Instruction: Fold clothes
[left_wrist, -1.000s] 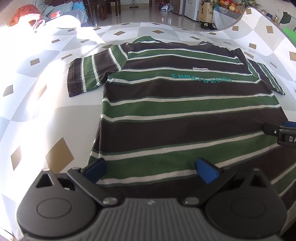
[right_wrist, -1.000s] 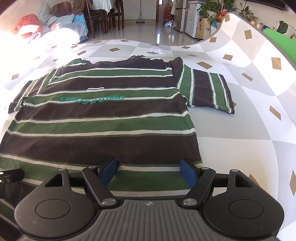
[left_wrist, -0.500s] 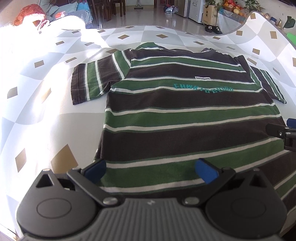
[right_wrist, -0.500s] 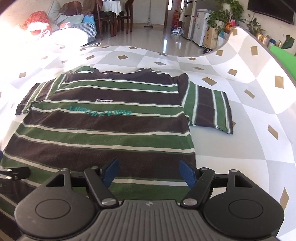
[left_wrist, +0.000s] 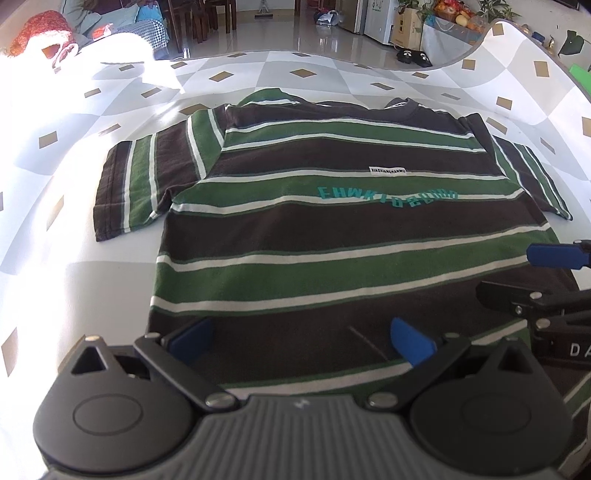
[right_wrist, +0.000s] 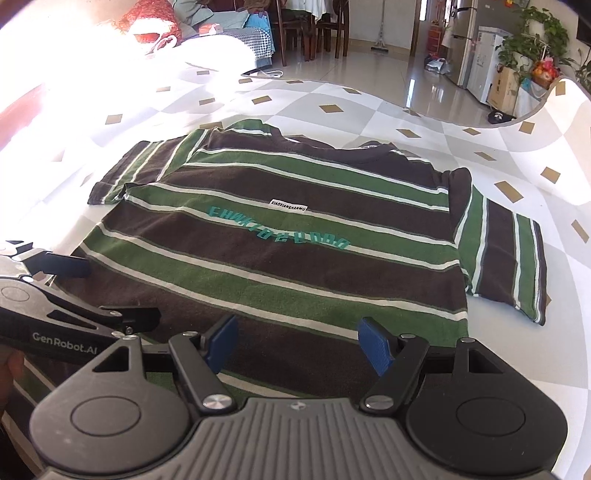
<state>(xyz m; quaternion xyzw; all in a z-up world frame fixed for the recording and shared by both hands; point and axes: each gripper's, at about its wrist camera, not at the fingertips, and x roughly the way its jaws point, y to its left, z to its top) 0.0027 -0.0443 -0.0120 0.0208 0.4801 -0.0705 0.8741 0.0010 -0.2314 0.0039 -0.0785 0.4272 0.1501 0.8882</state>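
Lying flat and face up on the checked worktop (left_wrist: 92, 280), the striped shirt (left_wrist: 332, 236) could bunch if only its top layer is pinched at the hem. Both the left gripper (left_wrist: 301, 338) and right gripper (right_wrist: 297, 341) hover over that hem with jaws apart and empty, close enough to collide.

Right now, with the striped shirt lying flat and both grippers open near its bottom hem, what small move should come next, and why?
Probably lower the left gripper and right gripper onto the hem of the striped shirt and close. Both hover open with nothing held, the shirt lies spread flat on the checked cloth, sleeves out, and no fold has begun.
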